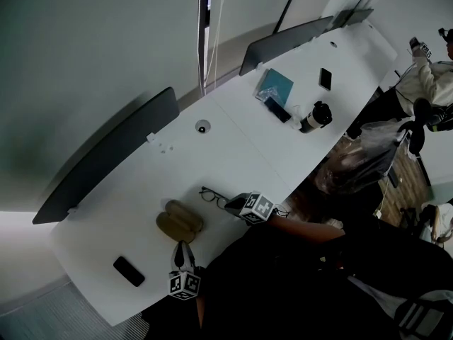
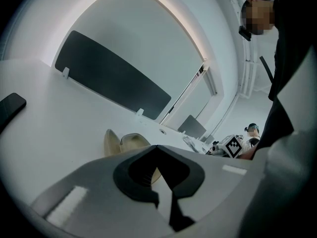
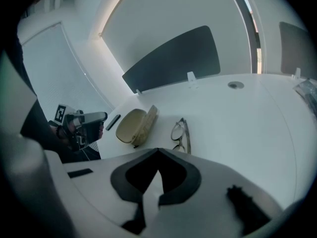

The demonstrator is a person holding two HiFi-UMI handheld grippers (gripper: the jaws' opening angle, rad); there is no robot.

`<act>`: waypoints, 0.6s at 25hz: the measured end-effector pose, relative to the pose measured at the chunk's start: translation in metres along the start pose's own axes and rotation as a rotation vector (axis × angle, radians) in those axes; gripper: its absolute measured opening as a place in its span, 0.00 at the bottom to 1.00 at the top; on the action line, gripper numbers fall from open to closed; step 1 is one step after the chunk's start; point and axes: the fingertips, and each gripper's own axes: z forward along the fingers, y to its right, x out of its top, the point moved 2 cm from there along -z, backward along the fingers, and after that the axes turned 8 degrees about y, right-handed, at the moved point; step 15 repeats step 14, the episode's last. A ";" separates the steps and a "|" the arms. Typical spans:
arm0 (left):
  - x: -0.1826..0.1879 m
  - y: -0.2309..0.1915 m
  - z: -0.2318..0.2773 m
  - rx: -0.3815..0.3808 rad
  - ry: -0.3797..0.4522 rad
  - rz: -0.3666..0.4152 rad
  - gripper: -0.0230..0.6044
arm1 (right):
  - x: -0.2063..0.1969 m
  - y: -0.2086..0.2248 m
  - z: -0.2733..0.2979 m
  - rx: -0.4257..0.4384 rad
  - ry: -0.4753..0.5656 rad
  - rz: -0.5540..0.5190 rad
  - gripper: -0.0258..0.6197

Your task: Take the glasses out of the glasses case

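Observation:
The tan glasses case [image 1: 179,222] lies open on the white desk [image 1: 233,140], with nothing showing in its hollow halves [image 2: 126,145] [image 3: 134,124]. The dark-rimmed glasses [image 1: 211,195] rest folded on the desk just right of the case [image 3: 181,134]. My right gripper [image 1: 232,202] sits shut and empty beside the glasses, its tip [image 3: 158,150] a little short of them. My left gripper [image 1: 182,248] is shut and empty too, pointing at the near side of the case [image 2: 157,147] without touching it.
A black phone [image 1: 129,270] lies at the desk's near left corner. Dark divider panels [image 1: 106,154] line the far edge. Farther right are a teal notebook [image 1: 274,86], two phones [image 1: 277,109] and a tumbler [image 1: 315,116]. Another person [image 1: 425,83] stands at far right.

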 end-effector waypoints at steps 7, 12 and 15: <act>-0.001 -0.003 0.003 0.007 -0.011 -0.012 0.05 | -0.002 0.006 0.003 -0.011 -0.017 -0.007 0.05; -0.001 -0.005 0.004 0.017 -0.011 -0.021 0.05 | -0.002 0.012 0.003 -0.033 -0.032 0.012 0.05; -0.001 -0.005 0.003 0.021 -0.011 -0.020 0.05 | -0.005 0.016 0.003 -0.052 -0.044 0.016 0.05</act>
